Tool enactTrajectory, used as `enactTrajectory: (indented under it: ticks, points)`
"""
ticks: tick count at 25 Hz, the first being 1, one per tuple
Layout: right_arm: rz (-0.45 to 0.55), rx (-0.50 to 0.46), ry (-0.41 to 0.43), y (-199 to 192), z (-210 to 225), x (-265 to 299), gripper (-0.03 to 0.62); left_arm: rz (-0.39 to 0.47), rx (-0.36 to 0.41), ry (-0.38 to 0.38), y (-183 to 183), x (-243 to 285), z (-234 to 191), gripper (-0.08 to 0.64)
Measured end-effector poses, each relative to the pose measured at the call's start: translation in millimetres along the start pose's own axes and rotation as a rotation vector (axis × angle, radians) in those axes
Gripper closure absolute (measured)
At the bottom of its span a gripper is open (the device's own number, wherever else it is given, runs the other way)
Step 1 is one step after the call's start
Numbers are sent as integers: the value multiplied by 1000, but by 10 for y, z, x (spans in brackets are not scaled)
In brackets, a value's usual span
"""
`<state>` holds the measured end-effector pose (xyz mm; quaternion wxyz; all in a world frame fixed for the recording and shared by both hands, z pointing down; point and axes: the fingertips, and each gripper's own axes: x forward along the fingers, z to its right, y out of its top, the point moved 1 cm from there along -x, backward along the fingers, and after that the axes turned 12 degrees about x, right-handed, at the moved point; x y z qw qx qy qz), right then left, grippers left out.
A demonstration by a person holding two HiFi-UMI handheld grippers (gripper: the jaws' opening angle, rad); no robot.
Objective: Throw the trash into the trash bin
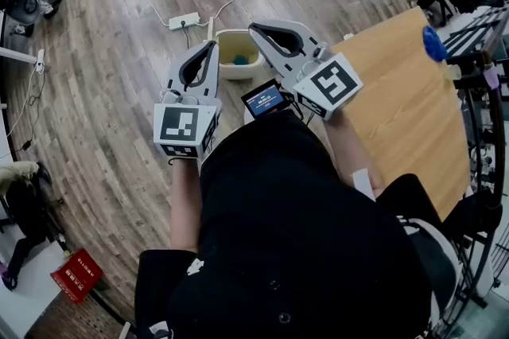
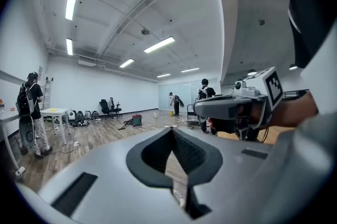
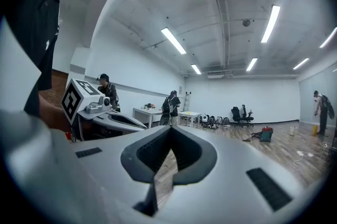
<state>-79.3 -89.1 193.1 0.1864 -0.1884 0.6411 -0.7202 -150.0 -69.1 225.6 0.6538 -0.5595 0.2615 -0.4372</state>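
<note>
You are holding your left claw (image 1: 213,45) squeezed tight, with its two tips touching each other. Nothing is sitting between them. Your right claw (image 1: 254,28) is squeezed tight in the same way, and it is carrying nothing too. You are keeping both claws up in front of your chest, side by side and close together, and both are pointing out across the room, not down.

Just past the claw tips, the trash bin (image 1: 225,72) is standing on the wood floor (image 1: 119,99), right beside the corner of the desk (image 1: 398,107). It is sitting upright with its open top facing up. A small blue-green piece of trash (image 1: 240,59) is lying inside the bin, down at the bottom. A white power strip (image 1: 184,20) is lying on the floor a little way behind the bin.

So the job is looking nearly done, or all done. The trash is resting in the bin and your claws are empty. The part of the desk that is showing is looking bare. One blue thing (image 1: 434,44) is sitting at the far edge of the desk, well apart from the bin. It is too small to tell if it is trash. If it is, that is the one piece you are leaving to pick up.
</note>
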Motion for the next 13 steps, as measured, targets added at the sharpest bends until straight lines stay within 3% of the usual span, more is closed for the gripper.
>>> enactTrajectory:
  ticks: [13]
  points:
    - [-27, 10, 18, -126, -130, 42, 594, 14, -13, 18, -106, -66, 7, 563]
